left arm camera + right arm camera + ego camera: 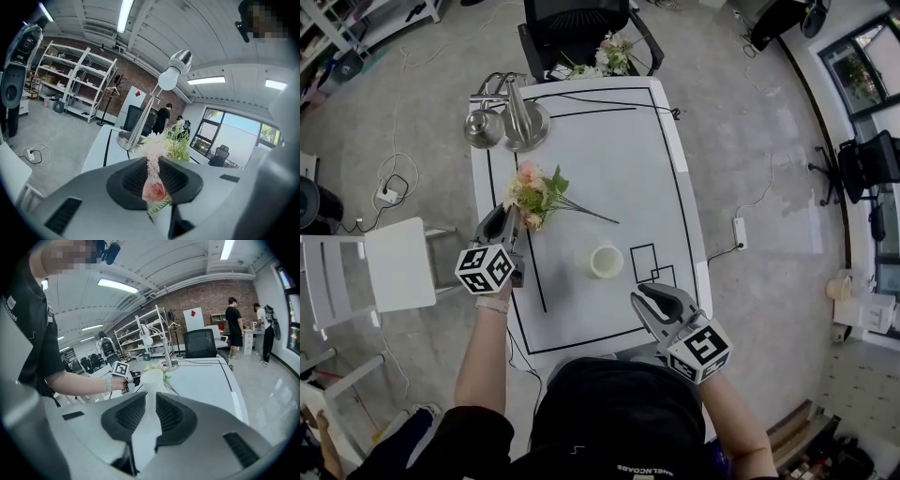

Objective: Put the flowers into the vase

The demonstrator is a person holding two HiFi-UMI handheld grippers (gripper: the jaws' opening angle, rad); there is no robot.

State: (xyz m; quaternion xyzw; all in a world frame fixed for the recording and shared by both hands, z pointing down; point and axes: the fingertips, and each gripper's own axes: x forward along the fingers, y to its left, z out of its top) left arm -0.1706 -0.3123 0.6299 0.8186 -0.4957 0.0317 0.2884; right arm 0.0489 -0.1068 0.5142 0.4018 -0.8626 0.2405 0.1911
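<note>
Closest under the camera is my black shirt (619, 412), filling the bottom edge. Beyond it the white surface (609, 159), ruled with black lines, runs away from me. A silver lamp (517, 120) stands at its far left corner. Nearer, on the left side, the flowers (536, 195) lie flat, with pink and cream heads and green leaves toward my left and a thin stem trailing right toward the middle. My left gripper (508, 217) has its tips at the near edge of those heads. Its jaws are clenched on the flowers, with a pink rose pinched between the pads. My right gripper (647, 294) hovers over the near right part of the surface. Its jaws are slightly apart with nothing in them. Smallest is the vase (607, 260) (a white cup, mouth up). It stands upright near the middle, apart from the flowers and clear of both grippers, just ahead and to the left of the right one.
</note>
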